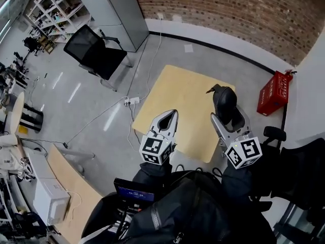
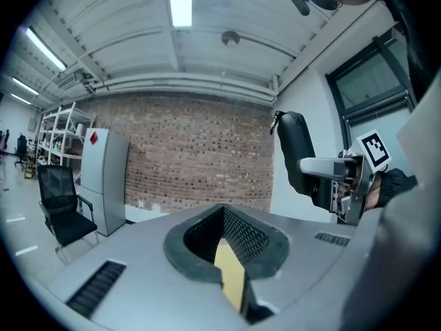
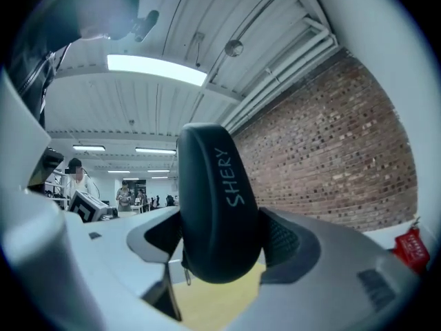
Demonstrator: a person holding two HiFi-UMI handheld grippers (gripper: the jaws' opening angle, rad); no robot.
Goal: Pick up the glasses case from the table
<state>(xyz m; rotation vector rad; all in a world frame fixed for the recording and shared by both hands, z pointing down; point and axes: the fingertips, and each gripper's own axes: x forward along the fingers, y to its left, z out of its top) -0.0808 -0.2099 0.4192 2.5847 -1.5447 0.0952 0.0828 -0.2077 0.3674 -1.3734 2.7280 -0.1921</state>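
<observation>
Bright, even light from ceiling strip lights (image 2: 180,2); heavy fisheye warping, dark corners.

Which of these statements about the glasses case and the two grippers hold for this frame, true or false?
1. The right gripper is clamped on the glasses case. True.
2. The case lies flat on the table. False: it is held upright above the table.
3. The left gripper holds nothing. True.
4. The case is white. False: it is black.
5. A red crate stands by the wall. True.
</observation>
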